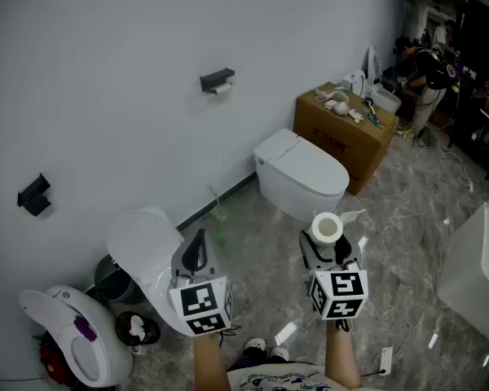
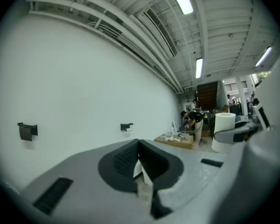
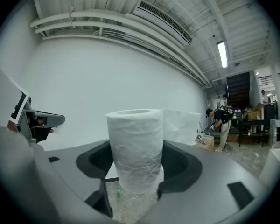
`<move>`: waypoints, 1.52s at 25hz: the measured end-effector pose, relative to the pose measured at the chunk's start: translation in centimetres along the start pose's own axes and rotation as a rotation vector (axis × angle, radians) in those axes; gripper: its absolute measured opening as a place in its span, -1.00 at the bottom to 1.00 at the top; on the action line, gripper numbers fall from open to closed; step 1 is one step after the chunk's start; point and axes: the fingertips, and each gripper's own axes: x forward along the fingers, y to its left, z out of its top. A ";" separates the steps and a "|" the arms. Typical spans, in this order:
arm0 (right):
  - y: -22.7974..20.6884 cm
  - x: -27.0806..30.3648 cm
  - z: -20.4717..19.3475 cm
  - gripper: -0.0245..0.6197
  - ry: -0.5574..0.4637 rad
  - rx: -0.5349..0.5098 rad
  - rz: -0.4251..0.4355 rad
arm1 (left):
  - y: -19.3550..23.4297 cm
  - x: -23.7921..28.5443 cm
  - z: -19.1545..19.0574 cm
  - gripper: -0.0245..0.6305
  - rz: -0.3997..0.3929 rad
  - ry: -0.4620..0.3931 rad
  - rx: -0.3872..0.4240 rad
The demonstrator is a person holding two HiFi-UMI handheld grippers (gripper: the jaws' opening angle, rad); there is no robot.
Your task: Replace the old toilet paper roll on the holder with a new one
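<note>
A full toilet paper roll (image 3: 135,148) is found upright between the wide-spread jaws of the right gripper (image 1: 327,243), clamped at its sides by the pads, with a loose sheet trailing from its far side. The roll is held over the grey floor (image 1: 407,218), well apart from the white wall (image 1: 106,55). The black holder (image 1: 218,80) is mounted on that wall, and a small white remnant of the old roll (image 1: 222,90) is seen just beneath it. The left gripper (image 1: 196,251) is held beside the right one, its jaws closed together with nothing between them. A white toilet (image 1: 301,173) is set against the wall below and right of the holder, with a cardboard box (image 1: 346,133) just beyond it. A second black wall fixture (image 1: 34,194) is noted further left. A person (image 1: 428,76) is observed bent over in the far corner
</note>
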 end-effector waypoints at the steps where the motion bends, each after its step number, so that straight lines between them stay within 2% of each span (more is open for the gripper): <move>1: 0.1 0.0 0.0 0.03 -0.001 0.002 0.000 | 0.1 -0.1 0.0 -0.92 0.000 -0.001 0.000; 17: 1.6 -0.4 0.5 0.03 -0.026 -0.017 0.014 | 1.4 -0.9 0.0 -0.92 0.018 -0.004 -0.004; 23: 2.6 0.1 0.9 0.03 -0.041 -0.006 0.014 | 3.1 -0.9 0.2 -0.91 0.040 -0.015 -0.046; 27: 3.3 0.5 0.8 0.03 -0.033 -0.008 0.009 | 3.9 -0.9 0.5 -0.88 0.034 -0.039 -0.021; 31: 4.4 1.0 0.6 0.03 -0.033 0.003 0.004 | 4.9 -0.6 0.5 -0.77 0.040 -0.049 0.025; 34: 5.2 1.7 0.7 0.03 -0.042 0.008 -0.001 | 5.2 0.1 0.1 -0.72 0.008 -0.039 0.061; 38: 6.0 2.1 0.4 0.03 -0.037 0.007 -0.016 | 5.6 0.6 -0.2 -0.49 -0.043 -0.037 0.046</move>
